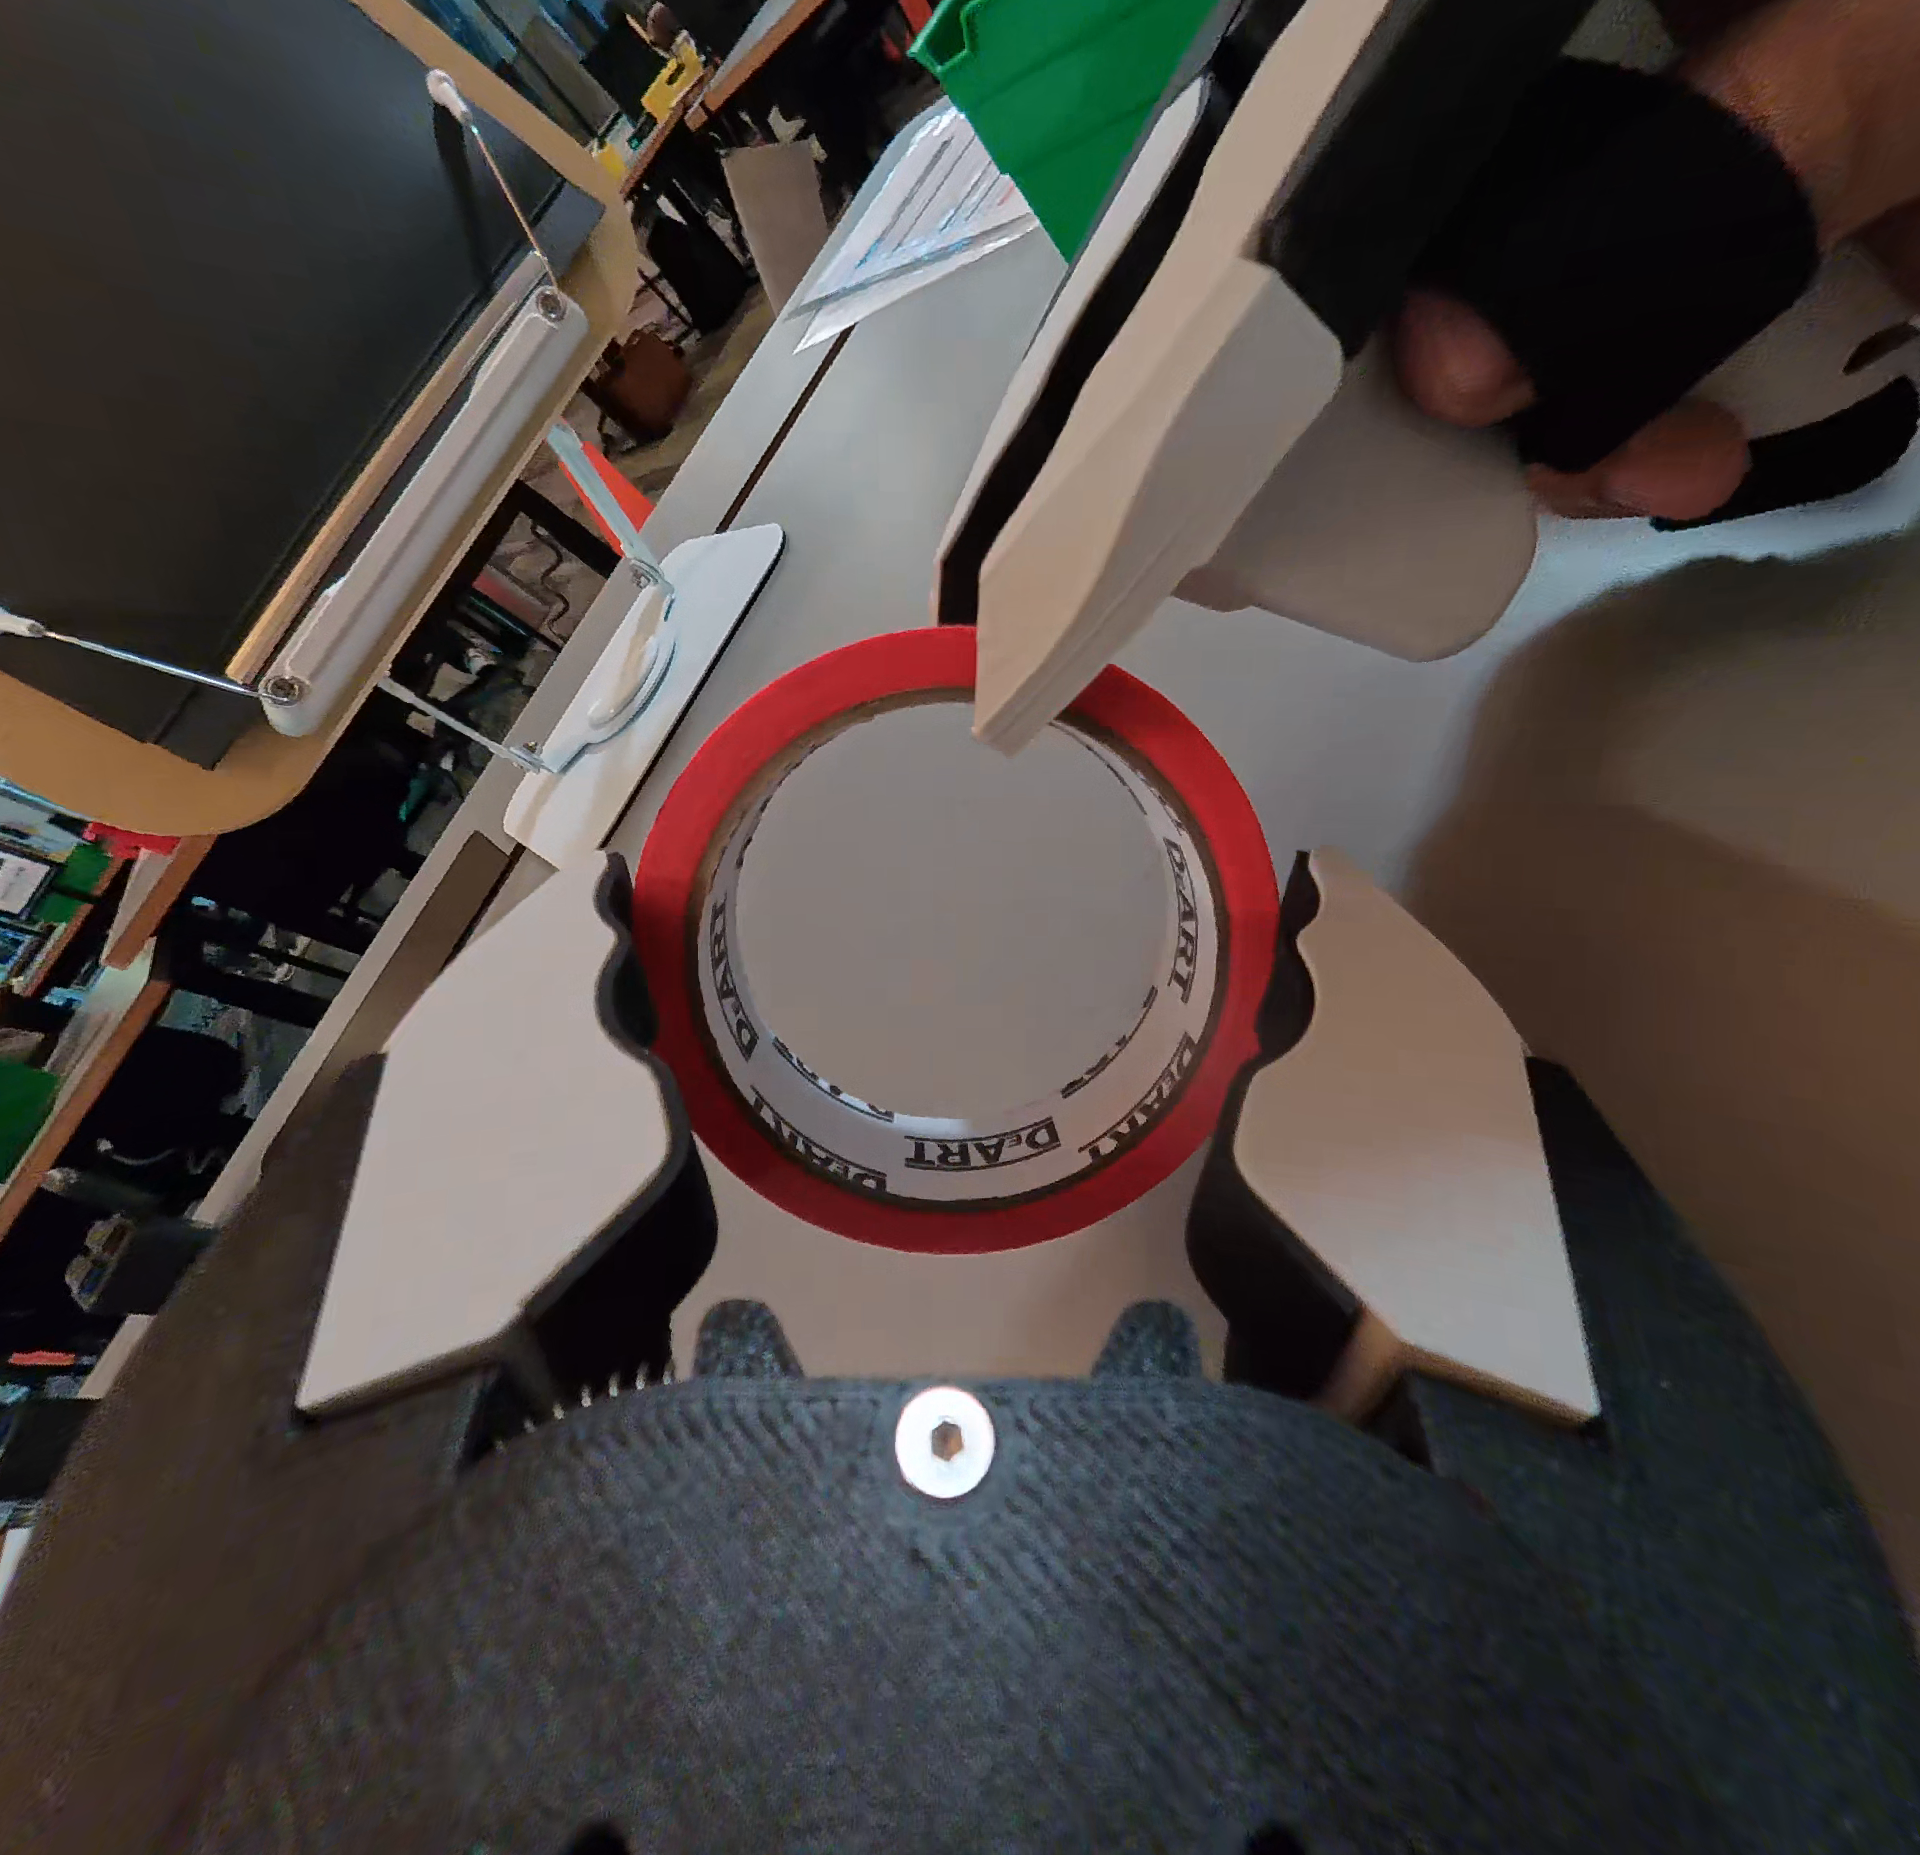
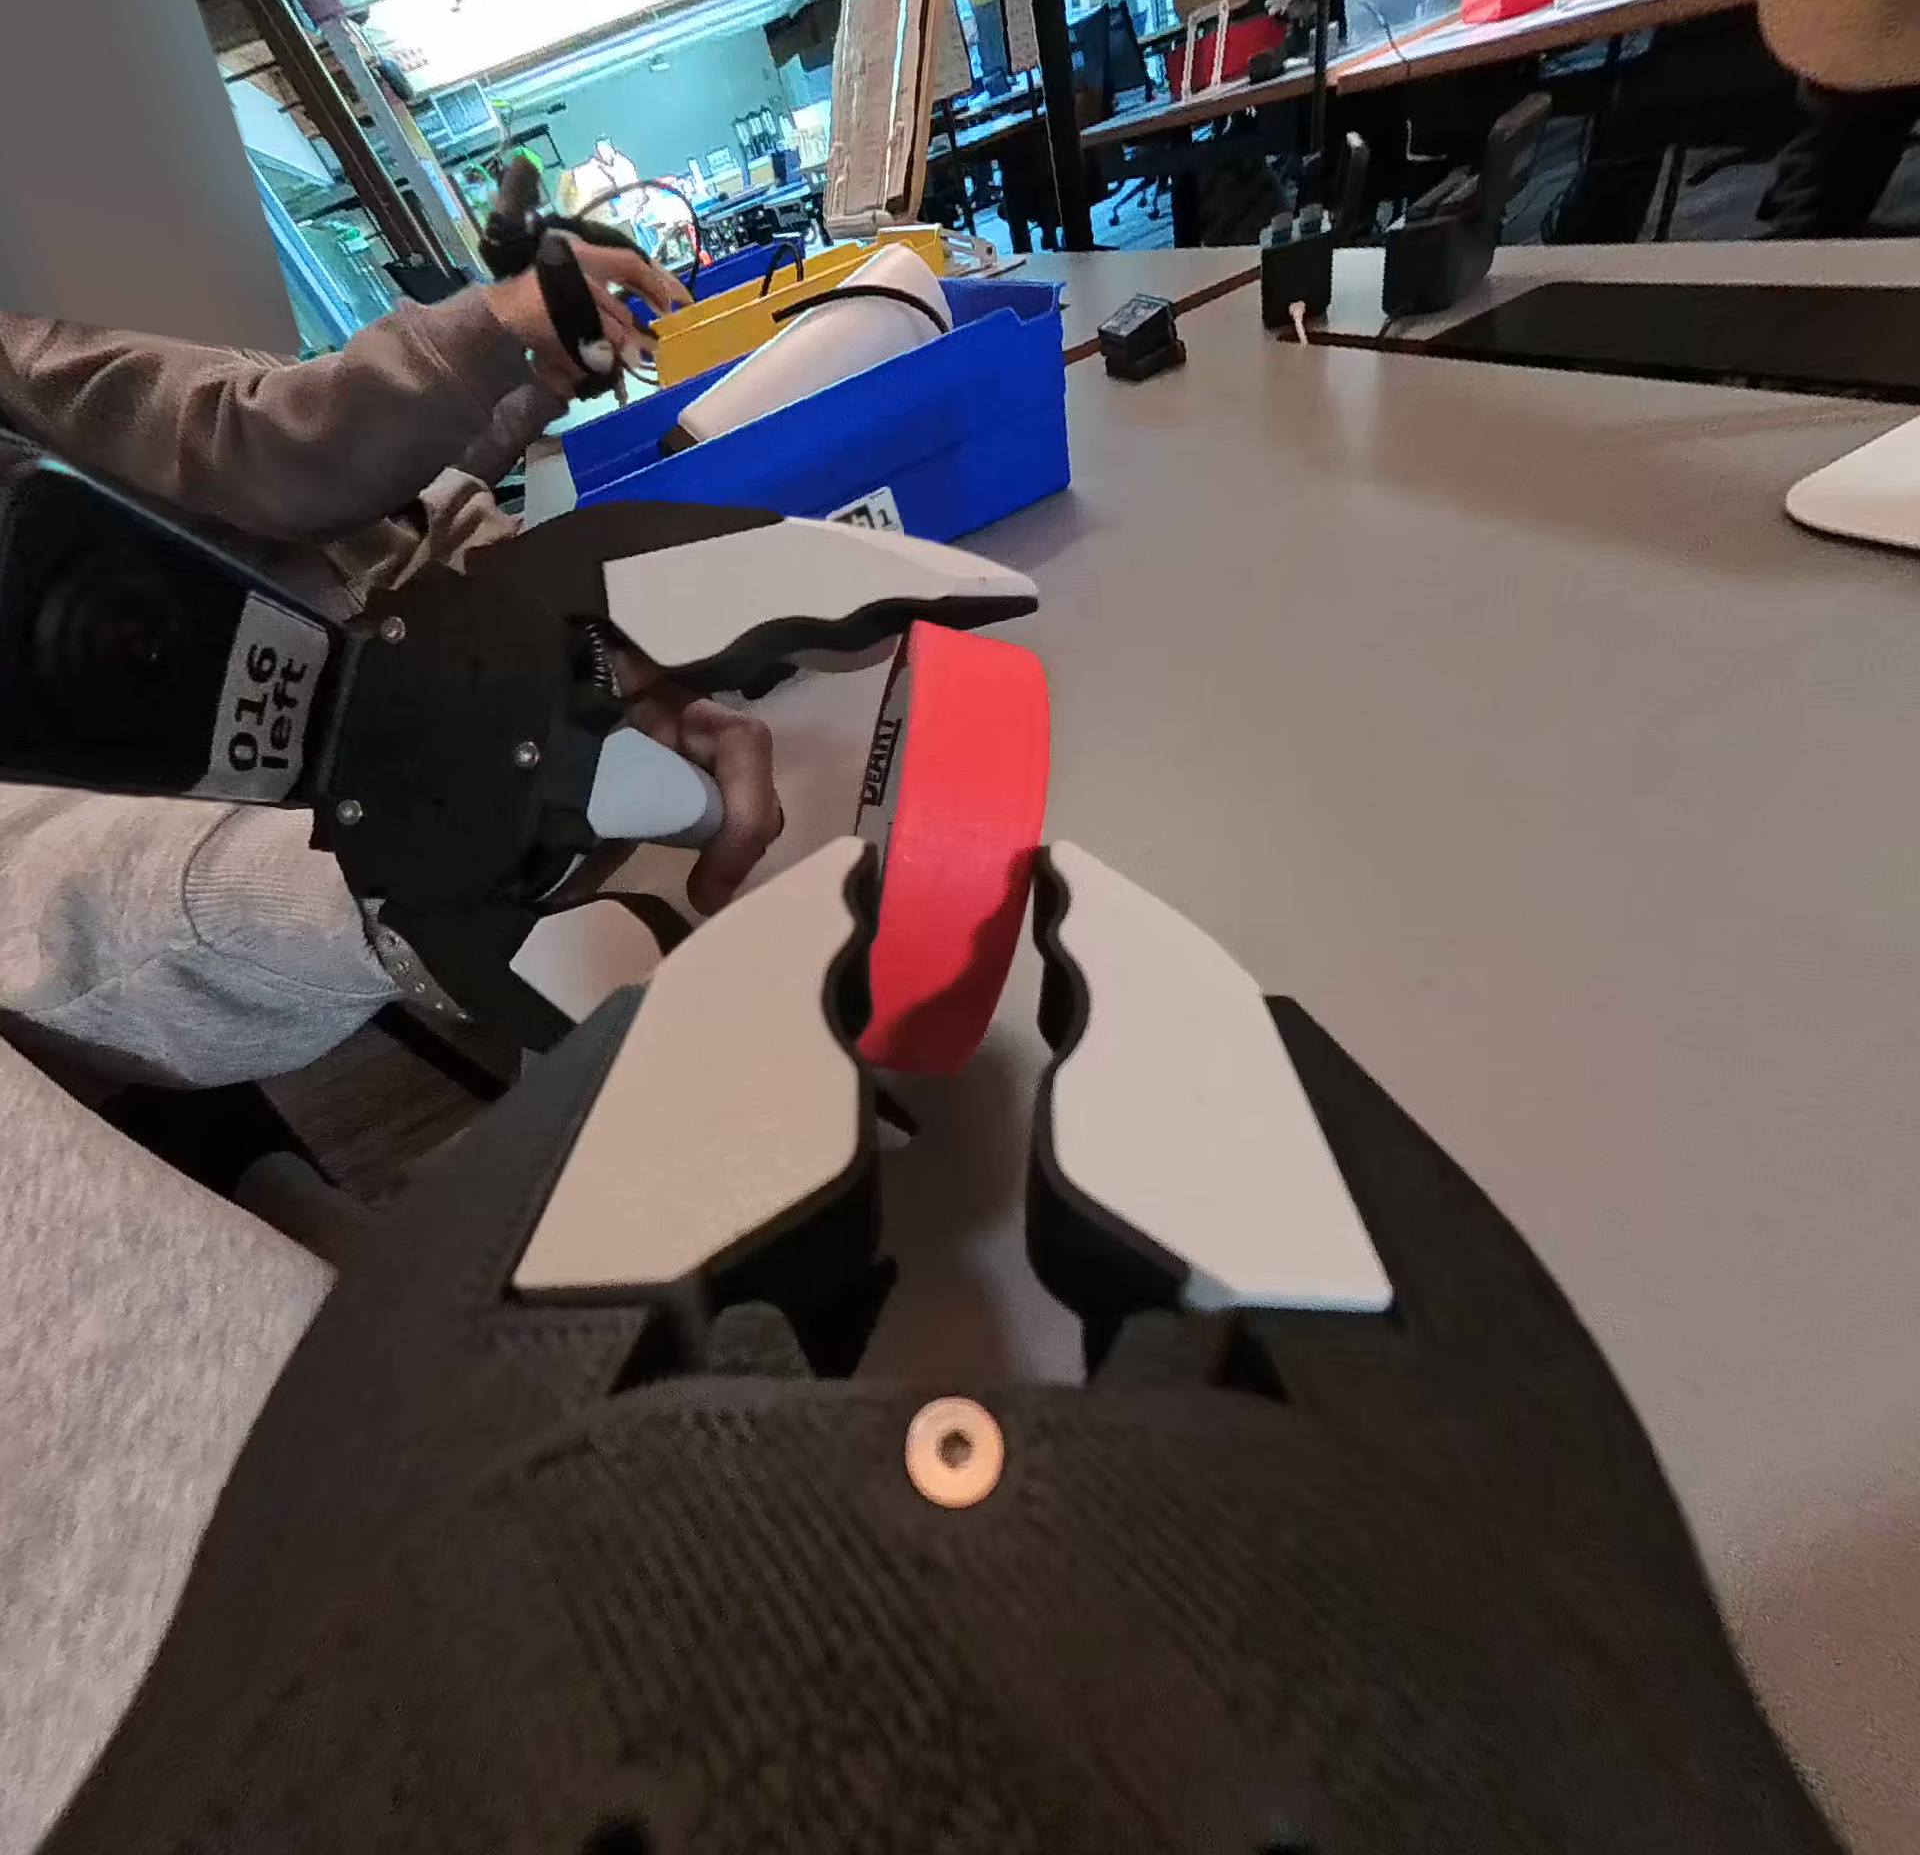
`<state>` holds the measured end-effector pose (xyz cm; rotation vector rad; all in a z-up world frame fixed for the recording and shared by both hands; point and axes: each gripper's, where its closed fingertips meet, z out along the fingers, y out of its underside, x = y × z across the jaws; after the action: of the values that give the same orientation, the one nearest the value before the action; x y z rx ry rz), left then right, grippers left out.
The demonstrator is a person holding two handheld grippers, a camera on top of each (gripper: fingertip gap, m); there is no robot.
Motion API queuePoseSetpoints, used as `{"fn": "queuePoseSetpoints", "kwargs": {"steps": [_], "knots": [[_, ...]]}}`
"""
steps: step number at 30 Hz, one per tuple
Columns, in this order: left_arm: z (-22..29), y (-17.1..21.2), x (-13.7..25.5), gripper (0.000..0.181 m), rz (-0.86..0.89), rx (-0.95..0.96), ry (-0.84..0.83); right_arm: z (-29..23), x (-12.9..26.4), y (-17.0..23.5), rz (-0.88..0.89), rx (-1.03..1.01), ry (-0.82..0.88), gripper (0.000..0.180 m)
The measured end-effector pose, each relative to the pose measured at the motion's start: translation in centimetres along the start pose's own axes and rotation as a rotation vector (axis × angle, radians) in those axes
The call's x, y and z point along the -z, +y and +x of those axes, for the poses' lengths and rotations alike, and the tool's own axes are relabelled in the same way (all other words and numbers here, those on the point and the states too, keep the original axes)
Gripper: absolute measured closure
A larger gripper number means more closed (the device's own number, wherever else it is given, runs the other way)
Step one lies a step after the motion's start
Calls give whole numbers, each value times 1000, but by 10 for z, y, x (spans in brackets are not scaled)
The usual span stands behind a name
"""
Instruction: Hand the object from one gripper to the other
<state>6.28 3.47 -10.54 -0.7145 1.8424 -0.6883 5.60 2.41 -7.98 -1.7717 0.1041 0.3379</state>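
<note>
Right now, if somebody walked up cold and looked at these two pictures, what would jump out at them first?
The red tape roll at the centre, held upright above the grey table. The left tongs clamp its outer rim from both sides, while the right tongs straddle its band, one finger reaching into the hole, not clearly squeezing. Behind, a blue bin holds a white cylinder.

The task's thing is a flat roll of red adhesive tape (image 1: 956, 958) on a white cardboard core printed with black lettering, its wide round hole open so the grey worktop (image 2: 1455, 766) shows through. It stands on edge, clear above the worktop, not lying on it. The left claw (image 1: 956, 958) presses opposite sides of its outer rim, while the right claw (image 2: 951, 932) straddles the red band across its width.
</note>
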Motion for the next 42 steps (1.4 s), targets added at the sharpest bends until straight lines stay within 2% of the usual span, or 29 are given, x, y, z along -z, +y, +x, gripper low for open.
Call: {"fn": "queuePoseSetpoints", "kwargs": {"steps": [10, 14, 19, 29, 34, 37, 42], "knots": [[6, -6, 0, 62, 63, 114, 53, 5, 3, -3, 35, -186, -64, 152], [2, -12, 2, 51, 109, 254, 82, 21, 13, -10, 105, -294, -57, 152], [-2, -9, 1, 51, 148, 548, 193, 37, 26, -20, 220, -444, -89, 152], [18, -19, 10, 102, 236, 1196, 735, 27, 33, -36, 322, -461, -206, 152], [30, -23, 17, 146, 218, 1131, 829, 27, 35, -38, 342, -468, -219, 152], [29, -25, 18, 147, 230, 1133, 836, 29, 36, -38, 359, -482, -217, 152], [0, -27, 23, 151, 350, 1311, 832, 37, 34, -32, 359, -491, -174, 152]]}}
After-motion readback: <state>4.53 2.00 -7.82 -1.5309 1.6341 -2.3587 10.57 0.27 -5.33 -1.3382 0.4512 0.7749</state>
